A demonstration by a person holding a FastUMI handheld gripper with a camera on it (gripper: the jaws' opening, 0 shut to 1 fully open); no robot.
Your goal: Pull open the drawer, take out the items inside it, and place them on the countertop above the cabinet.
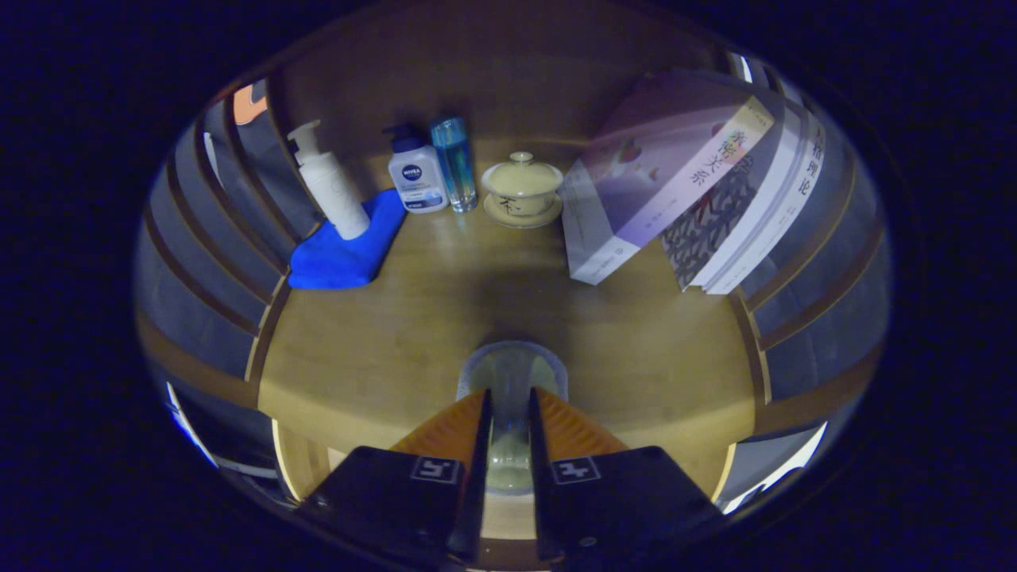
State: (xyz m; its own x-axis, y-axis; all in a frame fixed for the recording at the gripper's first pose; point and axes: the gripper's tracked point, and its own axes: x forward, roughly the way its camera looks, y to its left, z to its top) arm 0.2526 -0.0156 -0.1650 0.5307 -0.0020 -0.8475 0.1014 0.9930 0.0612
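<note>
Glass cup (pixel 511 373), clear and seen from above, stands on the wooden bench (pixel 381 342) right between the tips of the tongs (pixel 509 401), its rim reaching just ahead of them. Both fingers (pixel 457 429) sit close together with the cup's body in the narrow gap; they seem to pinch it from either side, though the actual contact is hard to make out. Well beyond the tongs, along the back of the bench, stand a white pump bottle (pixel 330 187) on a blue cloth (pixel 349 246), a smaller white lotion bottle with a dark pump (pixel 416 176), a slim blue clear bottle (pixel 454 163) just beside it, and a cream lidded tea bowl on its saucer (pixel 522 189). To the right of the tea bowl, several books (pixel 699 191) lean tilted against the slatted side wall (pixel 826 278)
</note>
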